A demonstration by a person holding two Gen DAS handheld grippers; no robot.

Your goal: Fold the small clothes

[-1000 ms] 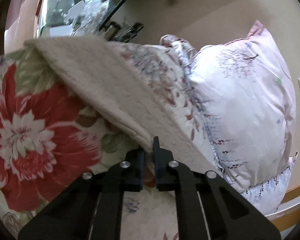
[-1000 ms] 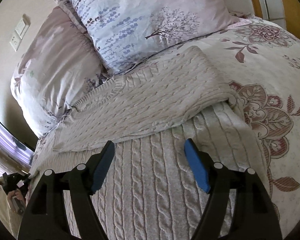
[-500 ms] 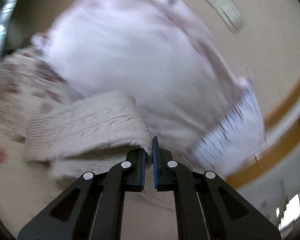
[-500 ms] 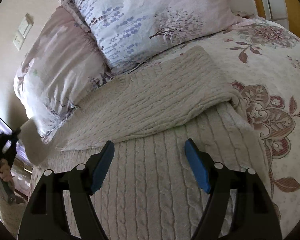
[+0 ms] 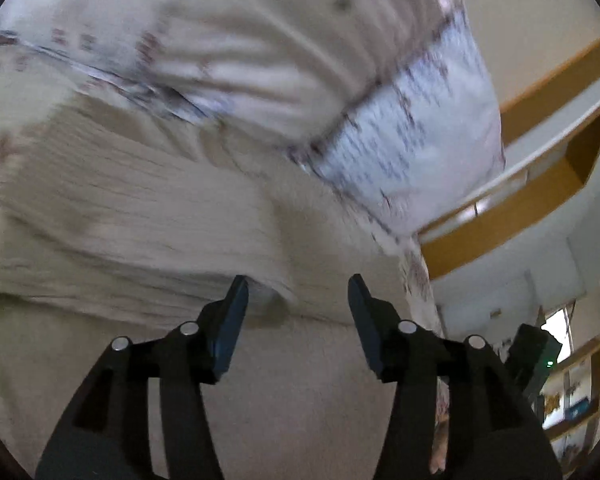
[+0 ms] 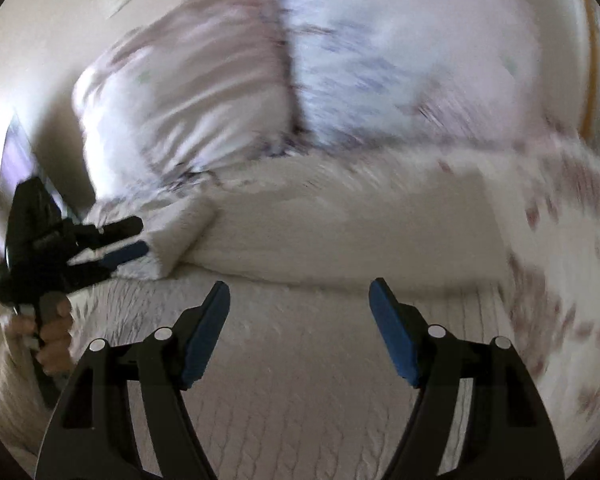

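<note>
Opening: my left tongs (image 5: 298,296), sweater (image 5: 140,220) sleeve edge between pads, unpinched
R tongs (image 6: 300,300): spread, empty, above sweater
Bed (image 6: 572,240): pillows (image 6: 220,100) behind

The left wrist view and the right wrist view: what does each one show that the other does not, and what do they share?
Only the left wrist view shows the wooden shelf on the wall and the left gripper from behind, its jaws opening with the sweater's folded edge lying between them, not pressed.

Only the right wrist view shows the right gripper with wide open, empty jaws, and the person's hand that holds the left gripper at the sleeve.

Both show the cream knitted sweater on the bed and the pillows behind it.
</note>
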